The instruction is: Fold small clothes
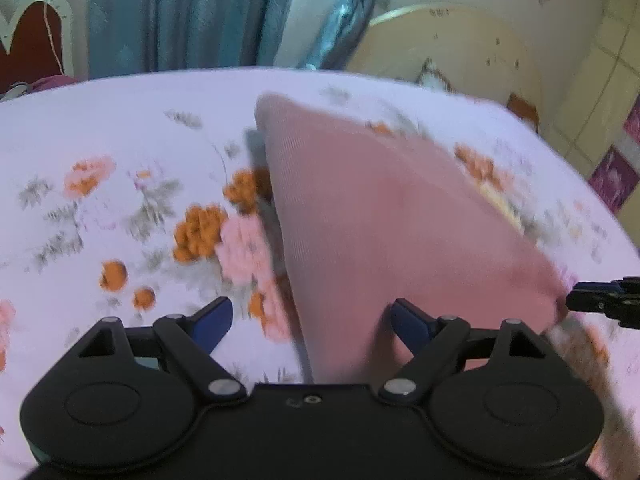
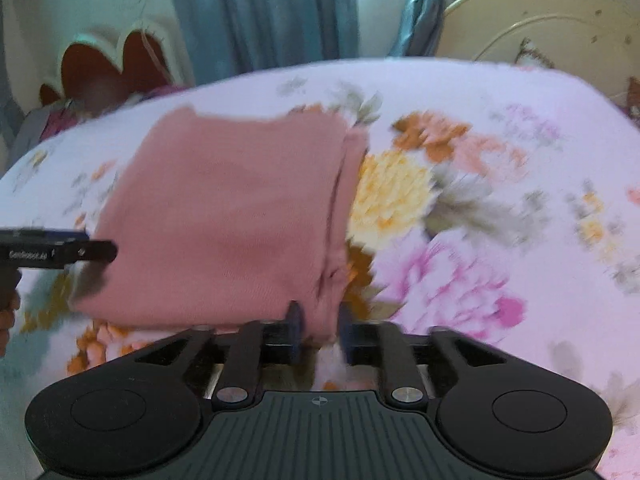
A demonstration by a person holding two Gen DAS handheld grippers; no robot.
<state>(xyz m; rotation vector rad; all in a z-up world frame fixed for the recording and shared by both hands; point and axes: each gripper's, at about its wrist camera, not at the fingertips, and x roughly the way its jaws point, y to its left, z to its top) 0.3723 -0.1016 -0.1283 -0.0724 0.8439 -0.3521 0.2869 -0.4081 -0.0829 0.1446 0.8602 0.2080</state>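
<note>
Right gripper [image 2: 320,326] straddles the cloth [image 2: 224,216] edge, bottom centre; whether it pinches, we cannot tell.
Left gripper [image 1: 310,316] spread, empty; mid-fold, we judge; next needs a firm pinch.

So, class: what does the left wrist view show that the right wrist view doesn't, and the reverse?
Only the left wrist view shows the left gripper wide open, one finger over the pink garment, plus purple flower wall tiles. Only the right wrist view shows the right gripper with the garment's folded edge between its fingers, and part of a hand. Both share the floral bedsheet, blue curtains and cream headboard.
</note>
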